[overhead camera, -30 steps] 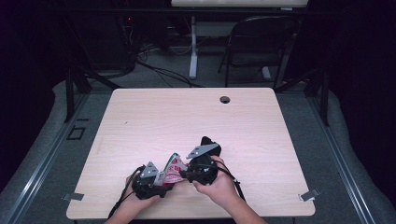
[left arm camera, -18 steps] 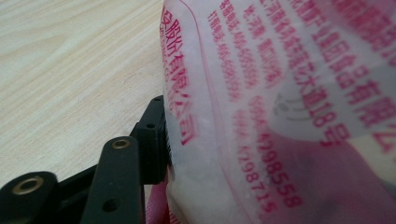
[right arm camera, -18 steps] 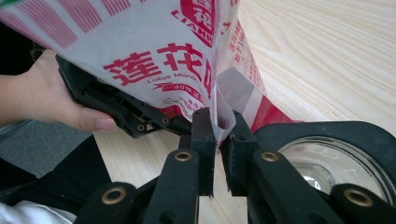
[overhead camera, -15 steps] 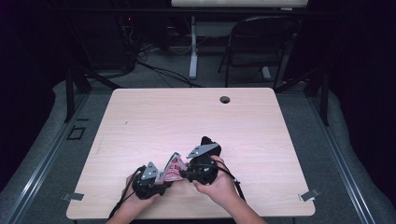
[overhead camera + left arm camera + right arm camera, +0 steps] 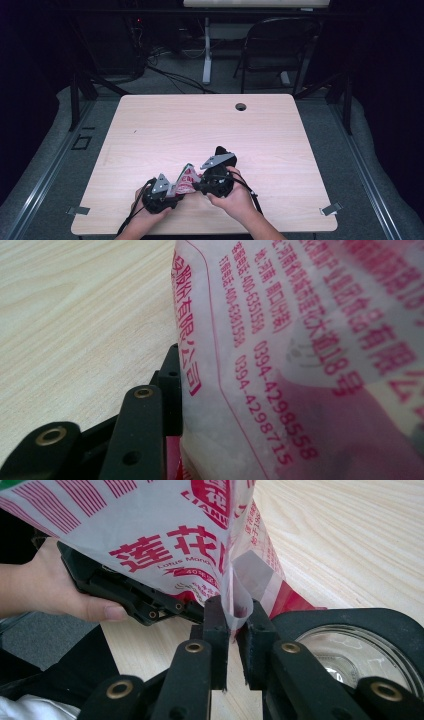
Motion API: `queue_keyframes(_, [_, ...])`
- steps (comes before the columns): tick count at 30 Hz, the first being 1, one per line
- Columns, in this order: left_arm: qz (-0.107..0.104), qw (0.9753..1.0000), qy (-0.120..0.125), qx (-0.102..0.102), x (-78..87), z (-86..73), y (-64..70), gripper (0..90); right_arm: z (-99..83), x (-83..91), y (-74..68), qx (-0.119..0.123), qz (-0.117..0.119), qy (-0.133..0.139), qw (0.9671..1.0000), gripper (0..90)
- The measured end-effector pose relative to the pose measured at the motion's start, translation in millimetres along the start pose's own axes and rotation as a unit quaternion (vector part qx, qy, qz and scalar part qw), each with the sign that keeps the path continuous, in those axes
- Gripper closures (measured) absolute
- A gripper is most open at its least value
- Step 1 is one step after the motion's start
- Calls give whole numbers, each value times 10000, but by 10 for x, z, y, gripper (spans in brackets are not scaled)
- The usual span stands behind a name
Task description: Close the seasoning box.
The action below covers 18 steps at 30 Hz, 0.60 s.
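As my right hand-held gripper (image 5: 232,630) pinches a thin seam of the plastic bag (image 5: 165,535), its two black jaws are clenched on the film with only a sliver of gap between them, and the fold stands up from the tips toward twelve o'clock. My left hand-held gripper (image 5: 172,385) sits against the bag's other end: one black jaw lies flat on the printed film, but the bag covers the other jaw, so I cannot tell whether that side is truly clamped or only pressed against it.

In the high view the bag (image 5: 186,181) hangs tented between the two hand-held grippers, left (image 5: 161,189) and right (image 5: 216,176), low over the near edge of the surface (image 5: 200,130), roughly at six o'clock of the tabletop.

I judge the bag light, soft and limp: the film creases and sags, and white grainy contents seem to show through it, so the load may shift as I tilt it. The glossy plastic looks slippery, so the sealed seams and corners, where the film is doubled, are the best places to grip; a pinch on the slack middle would likely slide or tear.

The red print is sharp near the left jaw and blurs toward three o'clock. The bag's lower edge is cut off in both gripper views, a round glass-like disc (image 5: 360,655) at four o'clock of the right jaws I cannot identify, and whether the bag is opened anywhere is hidden
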<state>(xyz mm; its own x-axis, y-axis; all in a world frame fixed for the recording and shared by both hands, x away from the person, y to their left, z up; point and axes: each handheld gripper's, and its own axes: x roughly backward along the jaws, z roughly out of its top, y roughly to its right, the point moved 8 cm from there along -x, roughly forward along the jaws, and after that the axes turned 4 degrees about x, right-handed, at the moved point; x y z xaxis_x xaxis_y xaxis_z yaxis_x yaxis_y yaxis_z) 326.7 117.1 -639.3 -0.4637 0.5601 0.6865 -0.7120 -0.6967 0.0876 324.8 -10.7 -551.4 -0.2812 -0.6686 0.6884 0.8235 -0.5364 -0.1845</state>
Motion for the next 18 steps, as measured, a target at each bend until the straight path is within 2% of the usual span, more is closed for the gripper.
queue_keyframes(7, [16,10000,39,-1,-6,8,6,592,-1,2,6,-29,2,-10,10000,804])
queue_keyframes(15, [10,10000,41,-19,0,7,5,601,0,28,14,6,-18,-20,10000,728])
queue_keyframes(18, [8,10000,45,-16,0,8,6,603,20,59,16,-43,3,71,10000,714])
